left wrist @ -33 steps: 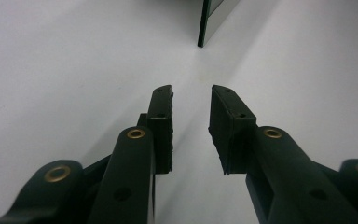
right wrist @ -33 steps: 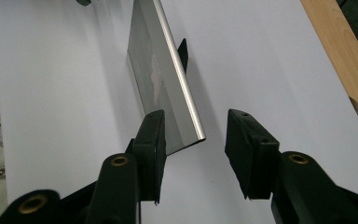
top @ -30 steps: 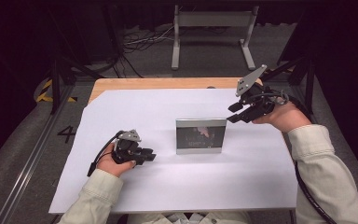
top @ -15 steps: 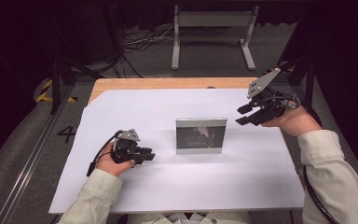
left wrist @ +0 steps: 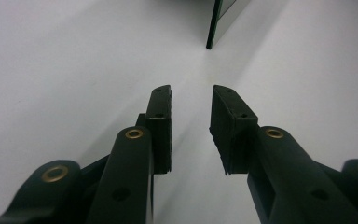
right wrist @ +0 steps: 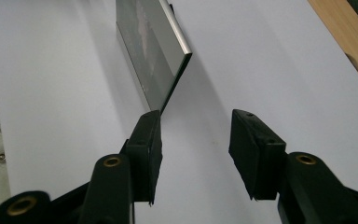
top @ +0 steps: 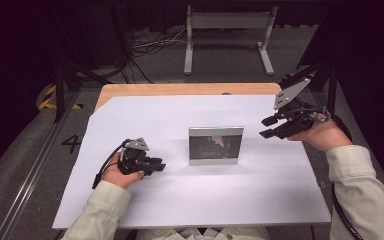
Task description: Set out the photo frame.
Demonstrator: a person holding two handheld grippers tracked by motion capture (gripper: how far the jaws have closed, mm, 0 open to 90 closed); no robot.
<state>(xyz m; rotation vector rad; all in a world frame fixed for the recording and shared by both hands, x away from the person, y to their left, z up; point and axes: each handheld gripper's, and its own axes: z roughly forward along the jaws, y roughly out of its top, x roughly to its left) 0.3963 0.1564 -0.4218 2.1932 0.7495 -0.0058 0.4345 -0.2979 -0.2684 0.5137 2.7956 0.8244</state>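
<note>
since the earlier frame the right gripper has been carried out from the picture frame, jaws just opening, nothing between. left gripper is rested half open, empty. frame stands upright mid-sheet; likely to be toppled if nudged at one edge.

Wooden table, white sheet over it, framed picture standing on sheet

Table: wooden top, mostly covered by a white sheet.
Floor: grey carpet with a metal rail.
Beyond: grey metal stand, cables.
Light: dim surroundings.
</note>
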